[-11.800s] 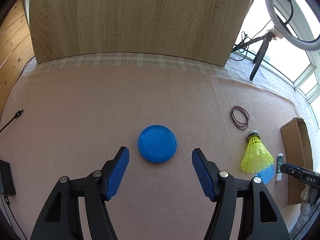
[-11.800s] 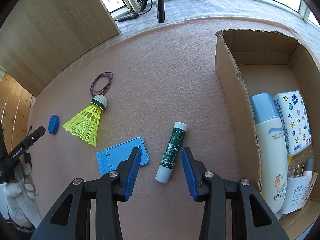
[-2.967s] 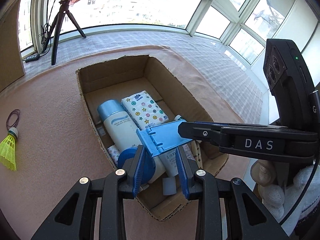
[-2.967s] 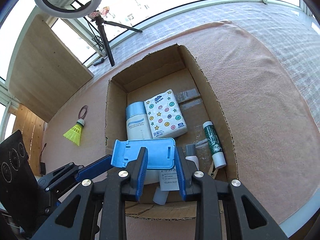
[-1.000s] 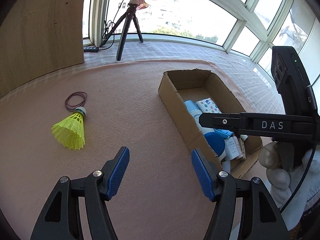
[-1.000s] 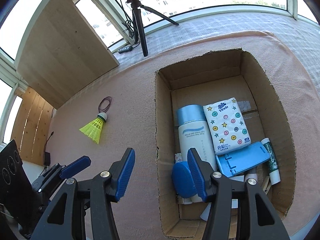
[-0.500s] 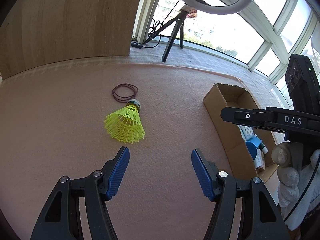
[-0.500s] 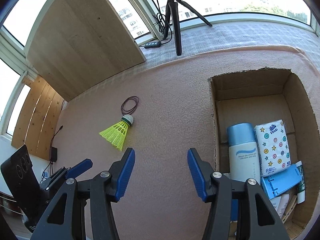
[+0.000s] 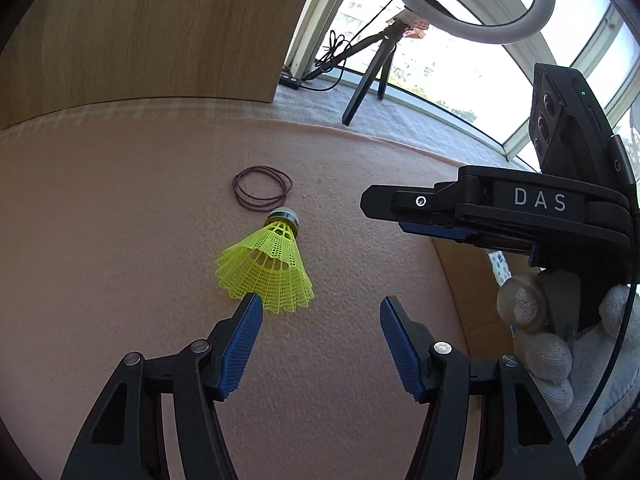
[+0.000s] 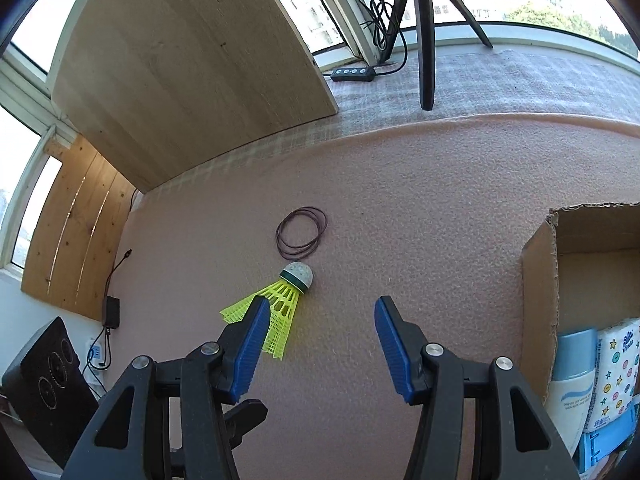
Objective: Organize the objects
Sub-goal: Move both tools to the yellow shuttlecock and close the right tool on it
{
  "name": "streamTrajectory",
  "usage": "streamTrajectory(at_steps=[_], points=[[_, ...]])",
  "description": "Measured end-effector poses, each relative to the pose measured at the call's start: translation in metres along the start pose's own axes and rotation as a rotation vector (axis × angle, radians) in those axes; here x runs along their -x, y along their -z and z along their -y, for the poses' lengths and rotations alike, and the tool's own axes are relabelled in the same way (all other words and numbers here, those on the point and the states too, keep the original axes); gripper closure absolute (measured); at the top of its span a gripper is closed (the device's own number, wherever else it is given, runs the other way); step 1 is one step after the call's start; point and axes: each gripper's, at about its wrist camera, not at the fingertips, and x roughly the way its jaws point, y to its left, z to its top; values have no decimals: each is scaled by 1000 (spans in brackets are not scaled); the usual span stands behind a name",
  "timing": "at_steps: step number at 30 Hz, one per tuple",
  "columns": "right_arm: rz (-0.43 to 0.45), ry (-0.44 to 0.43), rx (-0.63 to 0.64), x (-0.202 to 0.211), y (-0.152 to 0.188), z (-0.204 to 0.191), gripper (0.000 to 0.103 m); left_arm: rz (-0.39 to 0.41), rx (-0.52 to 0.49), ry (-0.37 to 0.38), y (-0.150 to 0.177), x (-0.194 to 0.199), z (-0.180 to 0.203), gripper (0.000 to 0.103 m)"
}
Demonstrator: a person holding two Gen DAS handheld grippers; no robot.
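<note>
A yellow shuttlecock (image 9: 268, 268) lies on the pink felt, its skirt edge just ahead of my left fingertip; it also shows in the right wrist view (image 10: 280, 300), partly behind that gripper's left finger. Dark rubber bands (image 9: 262, 191) lie just beyond it, also seen in the right wrist view (image 10: 301, 233). My left gripper (image 9: 320, 312) is open and empty. My right gripper (image 10: 318, 312) is open and empty; from the left wrist view it hovers at the right (image 9: 404, 210). The cardboard box (image 10: 538, 292) at the right holds a bottle (image 10: 572, 372), a tissue pack and a blue stand.
A wooden board (image 9: 140, 28) stands at the back. A tripod (image 10: 424, 20) with a ring light (image 9: 464, 4) and a cable switch stand on the grey mat behind. A black adapter and cable (image 10: 112, 308) lie at the left felt edge.
Both grippers have swung left from the box toward the shuttlecock, which is now closer and larger in both views. Both stay open.
</note>
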Motion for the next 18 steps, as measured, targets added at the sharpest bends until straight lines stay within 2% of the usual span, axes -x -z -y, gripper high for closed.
streamTrajectory(at_steps=[6,10,14,18], points=[[-45,-43,-34,-32,-11,1,53,-15,36,6,-5,-21,-11,49],[-74,-83,-66,-49,-15,0,54,-28,41,11,-7,-34,-11,49],[-95,-93,-66,-63,-19,-4,59,-29,52,14,-11,-43,-13,50],[-110,-95,-74,-76,-23,-3,65,-28,64,12,-14,-50,-15,55]])
